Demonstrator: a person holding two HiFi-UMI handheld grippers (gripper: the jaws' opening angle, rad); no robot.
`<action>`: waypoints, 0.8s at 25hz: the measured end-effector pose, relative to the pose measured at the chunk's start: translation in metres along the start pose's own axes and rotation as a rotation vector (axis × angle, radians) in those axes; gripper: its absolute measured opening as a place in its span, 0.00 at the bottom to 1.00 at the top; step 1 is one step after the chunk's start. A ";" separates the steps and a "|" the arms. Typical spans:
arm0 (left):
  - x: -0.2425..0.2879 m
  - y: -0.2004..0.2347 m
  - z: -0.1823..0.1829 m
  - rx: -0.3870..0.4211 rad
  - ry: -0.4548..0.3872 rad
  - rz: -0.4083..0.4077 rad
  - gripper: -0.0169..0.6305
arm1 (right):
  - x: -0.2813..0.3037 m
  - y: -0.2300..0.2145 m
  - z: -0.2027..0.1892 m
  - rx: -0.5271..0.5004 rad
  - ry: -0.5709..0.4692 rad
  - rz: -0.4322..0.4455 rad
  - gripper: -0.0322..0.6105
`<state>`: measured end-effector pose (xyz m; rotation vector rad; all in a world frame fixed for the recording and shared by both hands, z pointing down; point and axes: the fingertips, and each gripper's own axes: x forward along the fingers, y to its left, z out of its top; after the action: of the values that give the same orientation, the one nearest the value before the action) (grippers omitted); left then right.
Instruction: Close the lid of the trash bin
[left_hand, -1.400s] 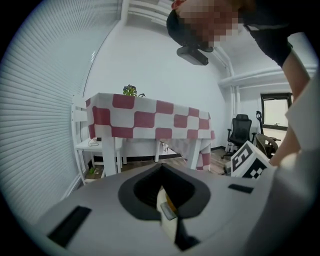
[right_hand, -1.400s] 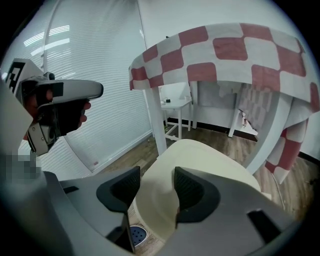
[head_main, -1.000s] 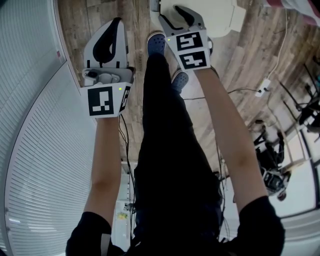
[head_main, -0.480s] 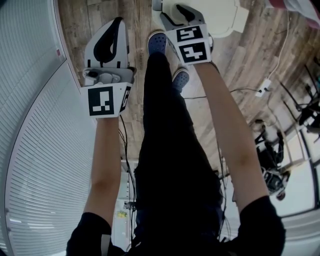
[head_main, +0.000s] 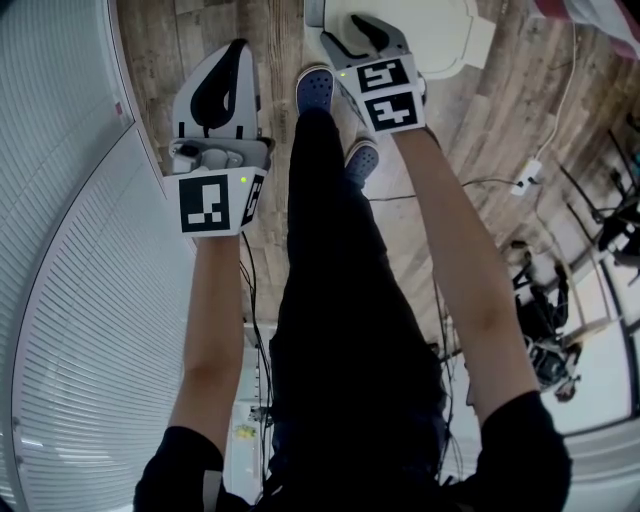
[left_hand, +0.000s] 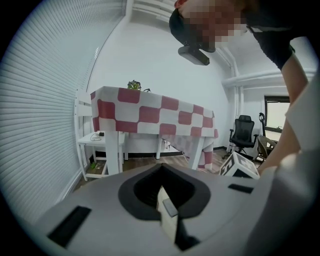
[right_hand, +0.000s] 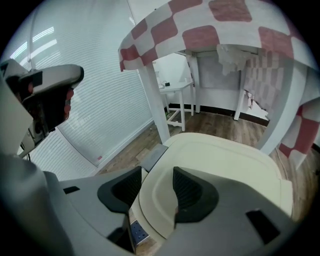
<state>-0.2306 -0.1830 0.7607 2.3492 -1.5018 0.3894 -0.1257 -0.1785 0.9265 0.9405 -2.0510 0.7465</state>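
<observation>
The trash bin's cream lid (head_main: 440, 30) lies flat on the bin at the top of the head view and fills the middle of the right gripper view (right_hand: 220, 170). My right gripper (head_main: 350, 30) hangs over the lid's near left rim, pointing steeply down. Its jaws stand apart (right_hand: 156, 175): one dark pad is outside the rim, the other over the lid. I cannot tell whether it touches the lid. My left gripper (head_main: 235, 45) is held away to the left over the wood floor, shut (left_hand: 162, 187) with nothing in it.
The person's dark legs and blue shoes (head_main: 313, 88) stand between the grippers. A grey part (right_hand: 152, 157) juts from the bin's left side. A checked-cloth table (left_hand: 150, 110) stands over the bin, its white leg (right_hand: 152, 100) close by. Slatted blinds (head_main: 70, 250) run along the left. A power strip (head_main: 525, 175) lies on the right.
The right gripper edged a little toward the bin and came partway back. The left gripper has stayed where it was.
</observation>
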 end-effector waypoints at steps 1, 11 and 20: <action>-0.001 0.000 0.001 -0.002 -0.001 0.001 0.04 | -0.002 -0.001 0.000 0.005 -0.015 0.009 0.36; -0.005 -0.024 0.047 0.031 -0.014 -0.001 0.04 | -0.097 -0.027 0.056 -0.006 -0.279 0.002 0.40; -0.024 -0.095 0.144 0.046 -0.099 0.000 0.04 | -0.245 -0.044 0.137 -0.002 -0.542 -0.129 0.40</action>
<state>-0.1459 -0.1851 0.6082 2.4365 -1.5529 0.3153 -0.0323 -0.2136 0.6601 1.3737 -2.4136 0.4490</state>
